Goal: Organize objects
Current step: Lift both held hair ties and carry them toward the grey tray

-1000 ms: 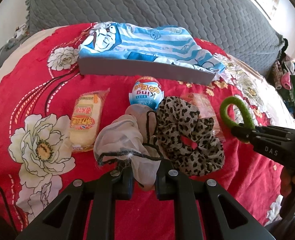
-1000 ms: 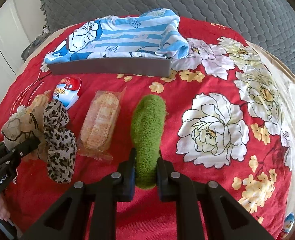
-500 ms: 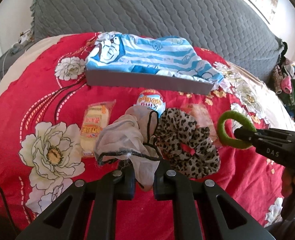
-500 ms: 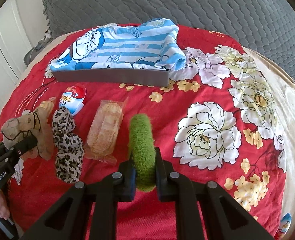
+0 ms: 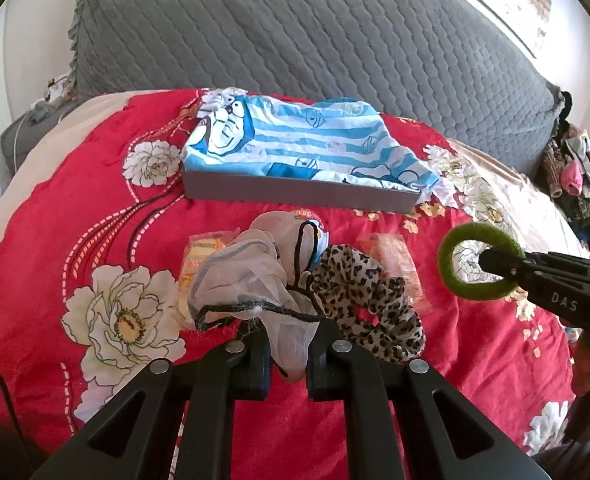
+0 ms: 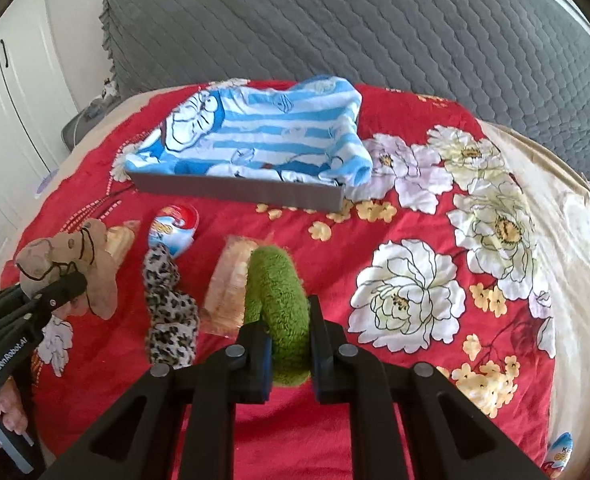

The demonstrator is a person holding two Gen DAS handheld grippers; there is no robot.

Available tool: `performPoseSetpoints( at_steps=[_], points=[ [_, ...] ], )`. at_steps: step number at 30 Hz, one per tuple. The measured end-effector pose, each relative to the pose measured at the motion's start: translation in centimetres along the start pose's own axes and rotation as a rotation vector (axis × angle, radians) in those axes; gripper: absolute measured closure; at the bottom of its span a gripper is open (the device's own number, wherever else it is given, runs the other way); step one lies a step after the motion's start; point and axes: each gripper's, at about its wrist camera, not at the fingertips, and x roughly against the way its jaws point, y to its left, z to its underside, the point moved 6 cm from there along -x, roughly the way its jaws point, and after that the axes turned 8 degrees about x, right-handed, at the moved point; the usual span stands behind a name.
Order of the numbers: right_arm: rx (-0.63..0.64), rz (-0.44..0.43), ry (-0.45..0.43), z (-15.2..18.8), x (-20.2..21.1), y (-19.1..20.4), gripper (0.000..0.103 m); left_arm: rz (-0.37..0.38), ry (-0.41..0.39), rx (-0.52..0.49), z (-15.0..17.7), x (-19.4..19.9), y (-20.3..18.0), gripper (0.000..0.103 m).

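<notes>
My left gripper [image 5: 287, 354] is shut on a beige sheer scrunchie [image 5: 247, 280] with a black cord, held up off the red floral bedspread [image 5: 95, 220]. My right gripper [image 6: 289, 354] is shut on a fuzzy green scrunchie [image 6: 277, 300], also lifted; from the left wrist view that green scrunchie [image 5: 451, 276] shows as a ring at the right. A leopard-print scrunchie [image 5: 367, 300] lies on the spread between them. Behind stands a grey tray [image 5: 295, 192] lined with a blue striped cartoon cloth [image 5: 303, 144].
On the spread lie a chocolate egg [image 6: 175, 228], a clear pack of biscuits [image 6: 231, 280] and a yellow snack pack [image 5: 199, 256]. A grey quilted headboard [image 6: 335, 28] rises behind. Another egg [image 6: 561, 450] sits at the bed's near right edge. White cupboards [image 6: 11, 92] stand left.
Both grippers have risen, each carrying its scrunchie up off the bedspread. The things on the spread now look farther below.
</notes>
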Motion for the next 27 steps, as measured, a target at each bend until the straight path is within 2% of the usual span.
performPoseSetpoints(
  at_steps=[11,27],
  points=[
    [0.024,-0.033,-0.079,-1.6,3.0,2.1,0.089,-0.016,-0.039,-0.020,-1.0,2.3,-0.9,0.092],
    [0.017,0.005,-0.202,-4.2,8.6,3.6,0.089,-0.009,-0.137,-0.002,-4.6,6.8,-1.3,0.092]
  ],
)
